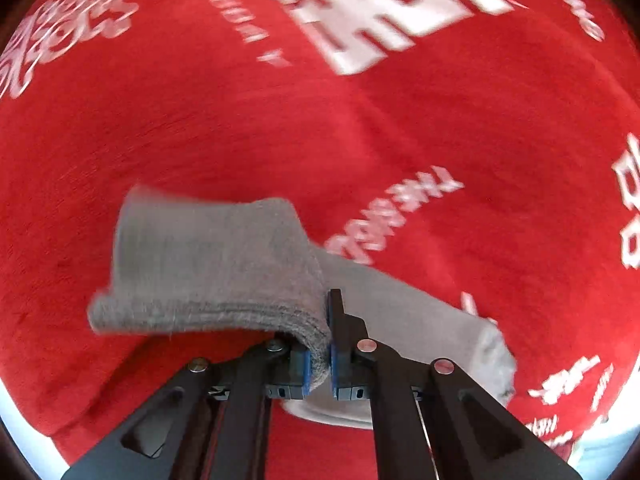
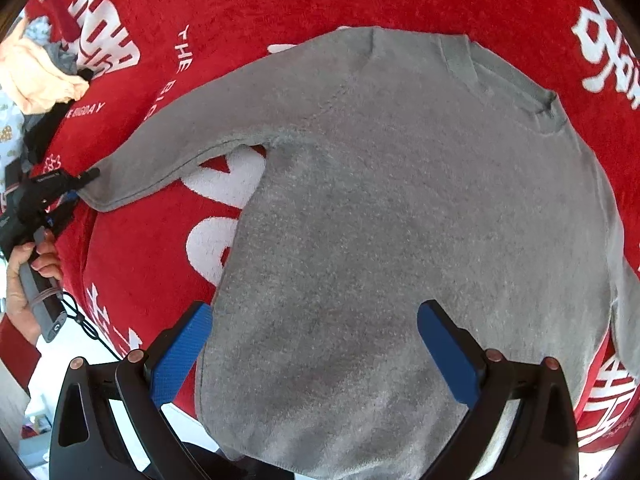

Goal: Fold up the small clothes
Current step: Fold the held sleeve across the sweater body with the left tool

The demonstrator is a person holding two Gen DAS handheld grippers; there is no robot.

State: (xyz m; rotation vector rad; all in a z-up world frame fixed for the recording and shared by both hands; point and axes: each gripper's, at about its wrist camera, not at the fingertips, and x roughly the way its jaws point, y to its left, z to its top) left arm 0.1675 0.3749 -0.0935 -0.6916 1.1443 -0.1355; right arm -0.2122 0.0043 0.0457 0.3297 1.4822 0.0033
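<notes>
Across a red plush blanket point(image 2: 248, 4) printed with white lettering lies a small grey knitted sweater point(image 2: 400, 220), spread flat with its ribbed neckline at the far side and its hem nearest the right wrist camera. Beside the sweater's body, 1 long sleeve point(image 2: 192, 136) stretches out to the left, and its cuff ends at the left gripper point(image 2: 76, 190), whose black frame a person's hand point(image 2: 24, 280) holds by the handle. From the left wrist view, the left gripper point(image 1: 319, 364) has its 2 blue-padded jaws closed on a folded edge of the grey cuff point(image 1: 216, 264), which rises off the blanket and drapes leftward; this frame is motion-blurred. Above the sweater's hem, the right gripper point(image 2: 316, 348) hovers with its 2 blue pads point(image 2: 182, 356) spread wide apart, holding nothing. Beyond the sleeve, at the blanket's far left edge, sits a heap of other small clothes point(image 2: 40, 76), peach, grey and black.
</notes>
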